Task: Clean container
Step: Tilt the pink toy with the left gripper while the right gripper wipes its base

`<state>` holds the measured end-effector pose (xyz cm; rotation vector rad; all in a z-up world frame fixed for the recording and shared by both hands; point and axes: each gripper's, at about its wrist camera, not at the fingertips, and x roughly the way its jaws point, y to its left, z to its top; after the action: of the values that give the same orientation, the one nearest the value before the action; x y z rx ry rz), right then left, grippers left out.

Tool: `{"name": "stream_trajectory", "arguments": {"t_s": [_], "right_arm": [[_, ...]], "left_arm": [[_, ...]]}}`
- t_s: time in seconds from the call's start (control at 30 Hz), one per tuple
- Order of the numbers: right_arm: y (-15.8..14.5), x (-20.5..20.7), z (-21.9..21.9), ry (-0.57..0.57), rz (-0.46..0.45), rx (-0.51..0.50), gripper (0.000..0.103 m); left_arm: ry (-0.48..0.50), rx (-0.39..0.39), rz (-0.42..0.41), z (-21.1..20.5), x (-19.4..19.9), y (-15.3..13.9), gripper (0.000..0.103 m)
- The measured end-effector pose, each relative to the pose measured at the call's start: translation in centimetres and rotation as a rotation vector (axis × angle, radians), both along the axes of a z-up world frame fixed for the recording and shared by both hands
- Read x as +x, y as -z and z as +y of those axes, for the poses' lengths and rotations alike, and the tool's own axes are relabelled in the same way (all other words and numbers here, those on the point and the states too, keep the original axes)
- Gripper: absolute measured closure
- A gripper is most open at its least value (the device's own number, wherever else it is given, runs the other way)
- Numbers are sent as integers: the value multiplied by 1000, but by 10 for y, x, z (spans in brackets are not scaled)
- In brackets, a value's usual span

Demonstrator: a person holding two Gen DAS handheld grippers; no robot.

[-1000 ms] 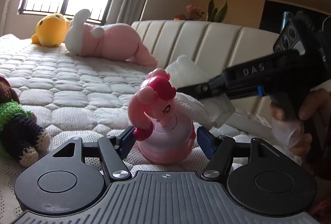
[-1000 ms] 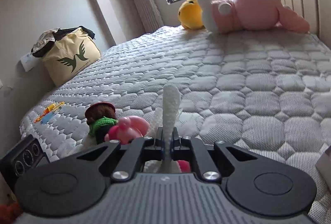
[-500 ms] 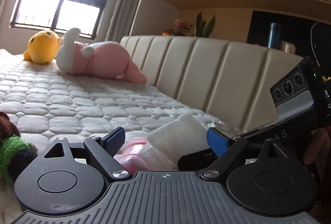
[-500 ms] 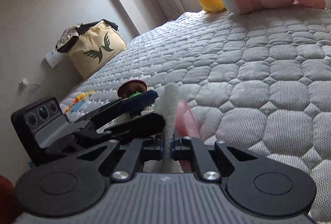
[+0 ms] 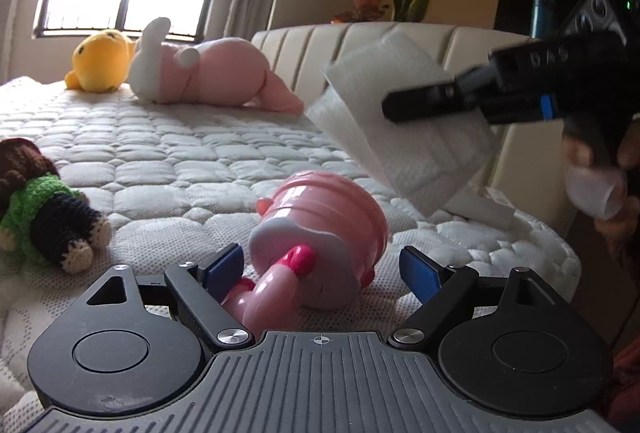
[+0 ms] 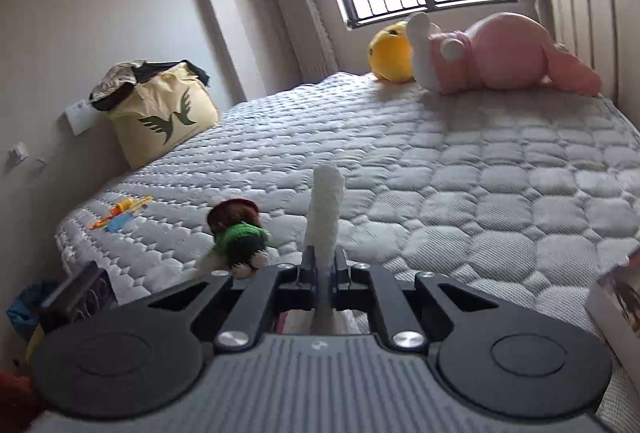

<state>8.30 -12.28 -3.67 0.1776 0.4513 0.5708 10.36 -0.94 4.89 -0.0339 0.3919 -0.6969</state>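
Observation:
A pink pony-shaped plastic container (image 5: pixel 328 229) lies on its side on the quilted mattress (image 5: pixel 180 161), base toward the camera. My left gripper (image 5: pixel 320 267) is open, its blue pads on either side of the container; the right pad stands clear of it. Above and to the right, my right gripper (image 5: pixel 404 105) is shut on a folded white cloth (image 5: pixel 404 149) held in the air, apart from the container. In the right wrist view the cloth (image 6: pixel 326 205) stands edge-on out of the shut right gripper (image 6: pixel 324 267).
A crocheted doll (image 5: pixel 44 209) lies at the left. A yellow plush (image 5: pixel 100 61) and a pink rabbit plush (image 5: pixel 208 77) rest by the window. The padded headboard (image 5: pixel 320 49) runs behind. A cream bag (image 6: pixel 160 117) stands beside the bed. A hand (image 5: pixel 616 201) grips the right handle.
The container stood upright between my left fingers; it now lies tipped on its side and the fingers are wider apart. The right gripper has lifted the cloth up and off it.

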Motion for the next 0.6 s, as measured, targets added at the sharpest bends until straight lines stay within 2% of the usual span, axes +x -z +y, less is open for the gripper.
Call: {"name": "stream_trajectory", "arguments": {"t_s": [0.1, 0.23, 0.37, 0.43, 0.53, 0.6], "right_arm": [[1, 6, 34, -85, 9, -33, 95], [16, 17, 64, -97, 36, -128, 95], [24, 16, 52, -39, 63, -160, 95], [27, 11, 39, -19, 73, -145, 97], [32, 2, 23, 11, 93, -143, 97], [37, -3, 16, 49, 104, -160, 91]], "left_arm": [[-40, 46, -27, 2, -11, 2, 13], [-27, 25, -21, 6, -13, 3, 14], [-17, -9, -16, 10, -13, 2, 14], [-21, -37, -2, 13, -11, 1, 13], [-18, -158, 101, 26, -1, -1, 10], [-13, -287, 254, 41, 11, 1, 10]]}}
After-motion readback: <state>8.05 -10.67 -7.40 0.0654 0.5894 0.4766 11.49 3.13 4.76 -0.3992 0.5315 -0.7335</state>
